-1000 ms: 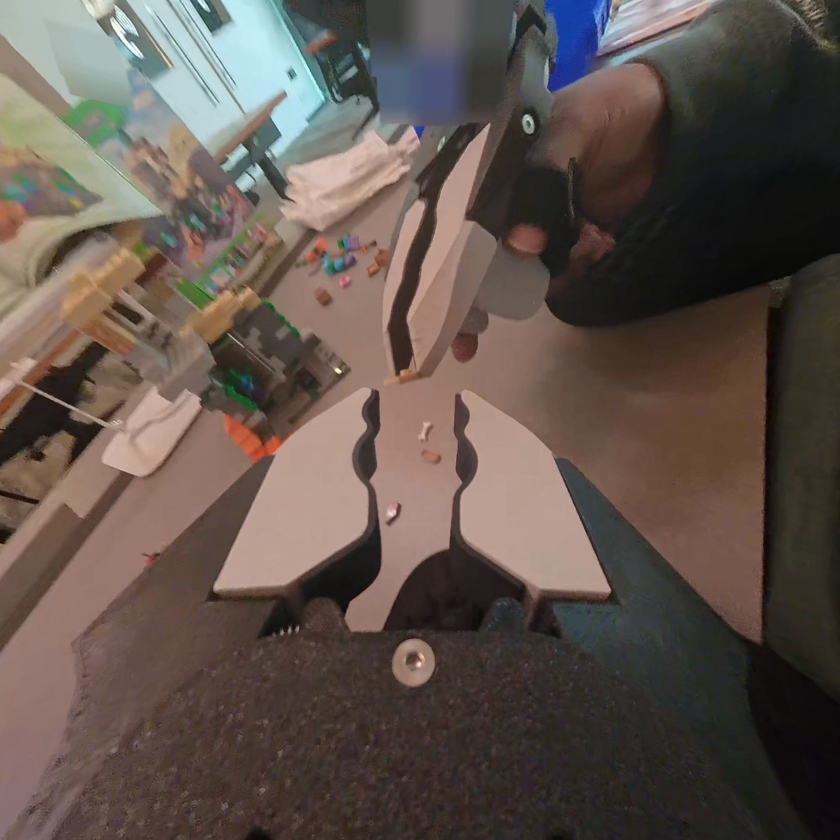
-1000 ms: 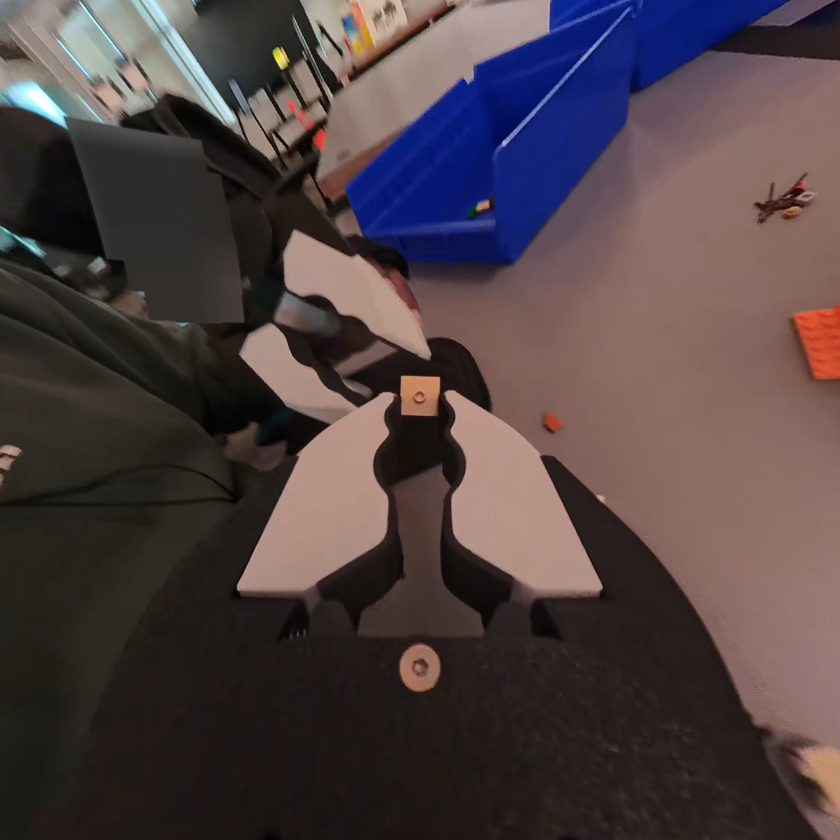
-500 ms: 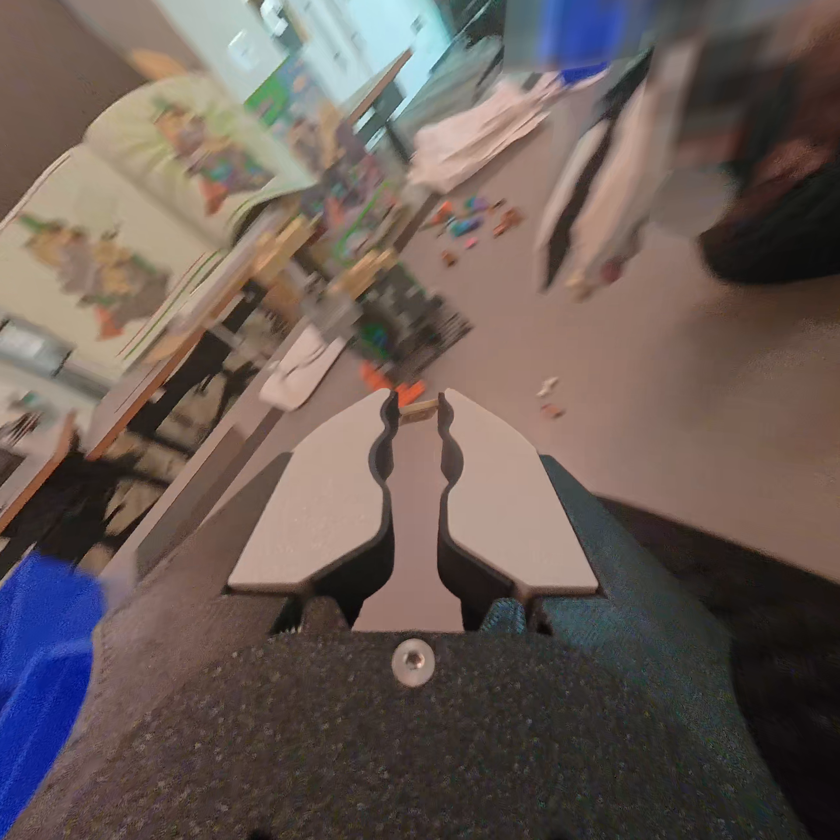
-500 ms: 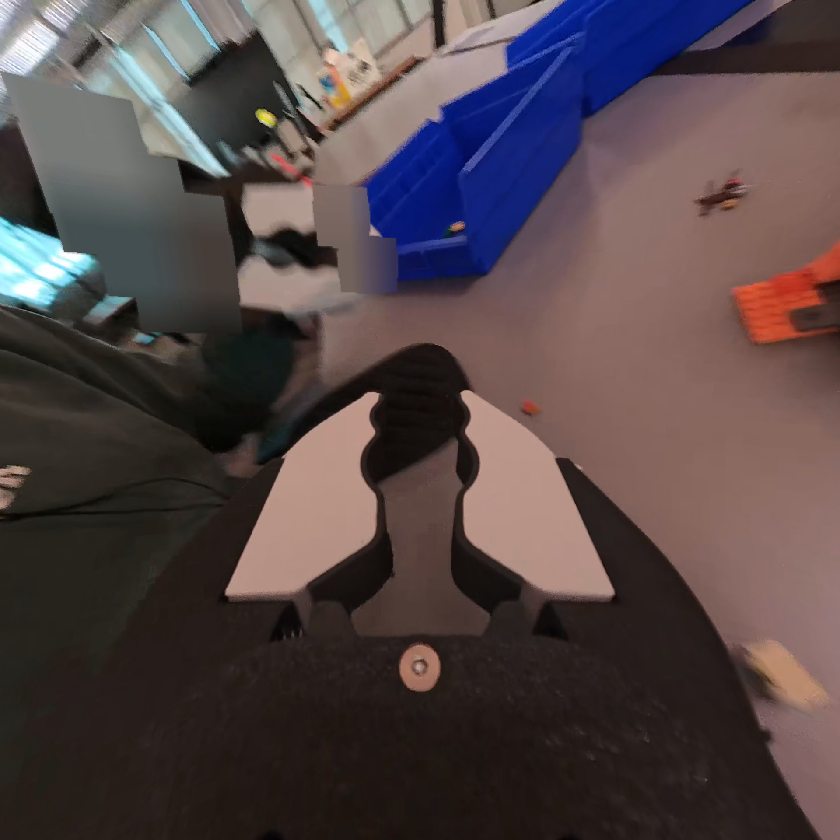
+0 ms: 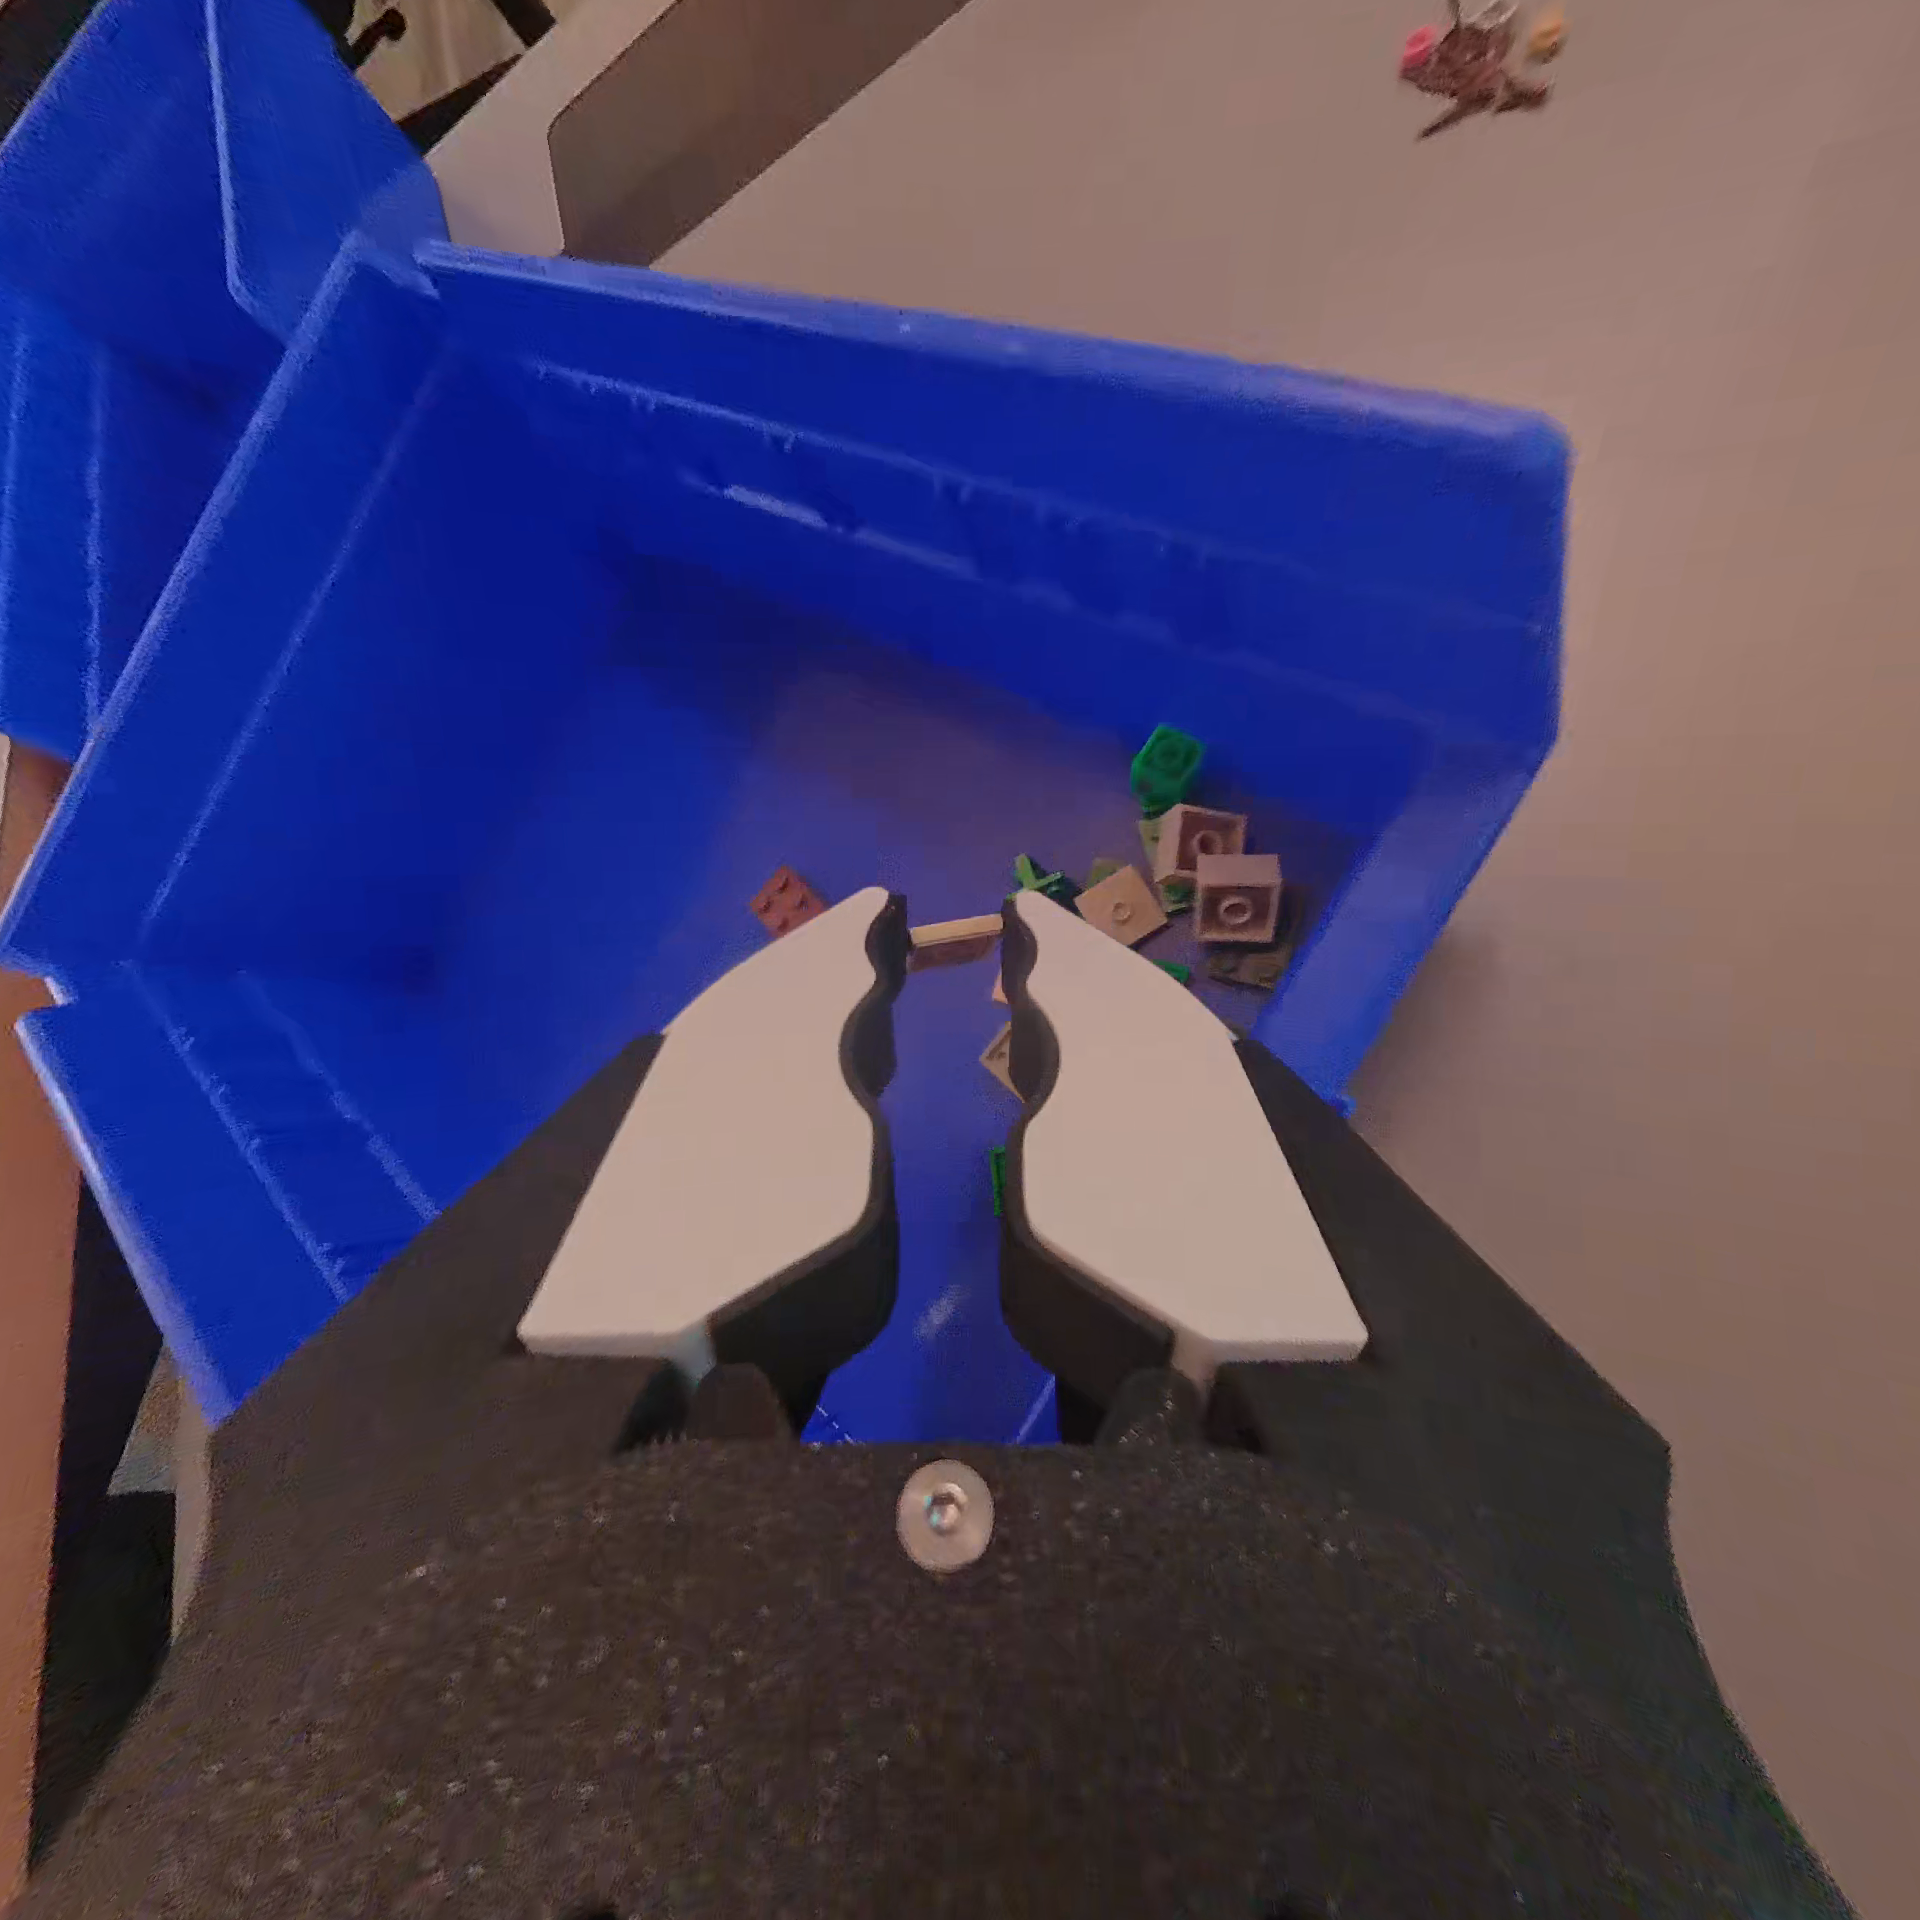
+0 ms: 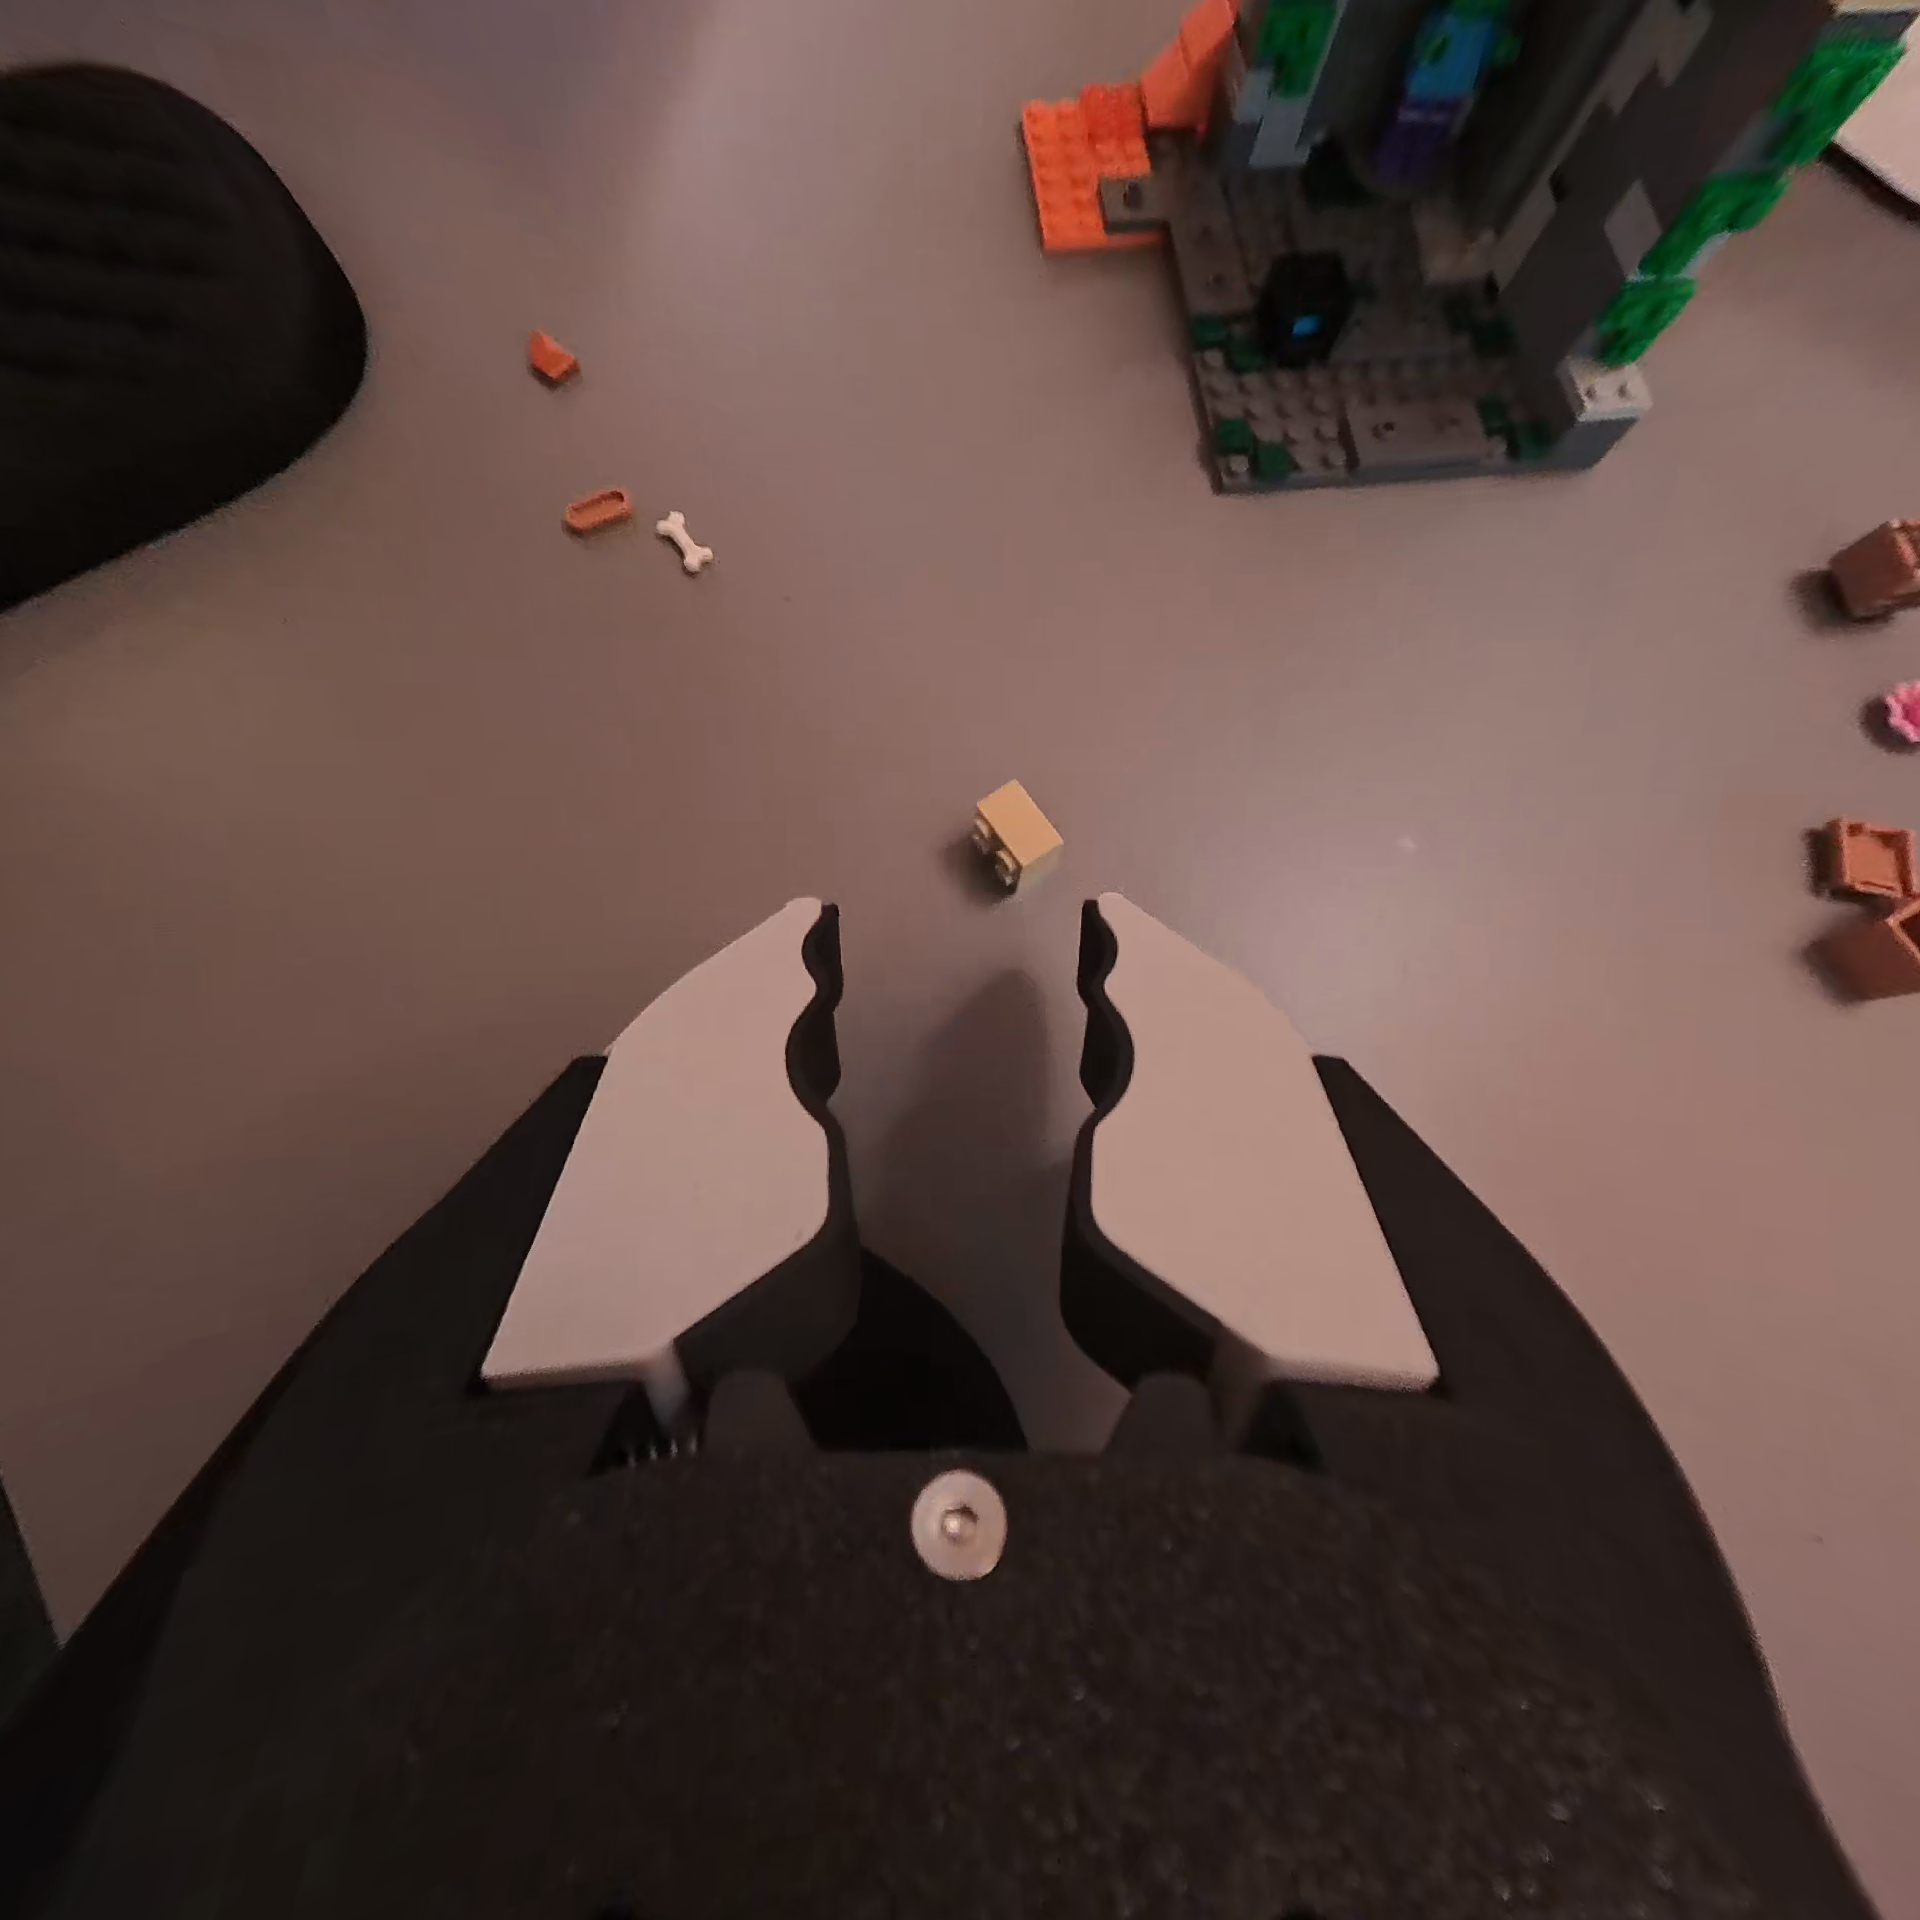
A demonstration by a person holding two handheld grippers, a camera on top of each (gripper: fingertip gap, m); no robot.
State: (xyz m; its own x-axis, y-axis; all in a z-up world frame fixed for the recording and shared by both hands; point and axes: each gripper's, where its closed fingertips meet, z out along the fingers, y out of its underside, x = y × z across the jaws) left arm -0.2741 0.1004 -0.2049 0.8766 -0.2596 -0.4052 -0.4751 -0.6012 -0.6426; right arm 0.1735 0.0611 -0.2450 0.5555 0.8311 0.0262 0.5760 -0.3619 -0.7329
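Above the blue bin (image 5: 1039, 582), in the left wrist view, the left gripper (image 5: 954, 920) is shown closed on a thin tan plate (image 5: 956, 928), which is pinched at the very fingertips with its long axis spanning crosswise from one jaw to the other. The held plate hangs over the bin's floor. Loose bricks are gathered in the bin at about 2 o'clock from the fingertips: a green brick (image 5: 1171, 764) farthest, two grey bricks (image 5: 1221, 873) nearer. A small brown plate (image 5: 787, 902) lies at 10 o'clock, just beside the left fingertip.

In the right wrist view, the right gripper (image 6: 956, 914) is shown open and empty above the grey table (image 6: 520, 831). A tan brick (image 6: 1018, 850) lies on the table just beyond the fingertips, at about 1 o'clock, slightly nearer the right jaw, untouched. A white bone piece (image 6: 686, 540) and an orange ring piece (image 6: 597, 510) are seen at 11 o'clock, well apart. A brick-built model (image 6: 1455, 312) stands at 1 o'clock, farther off.
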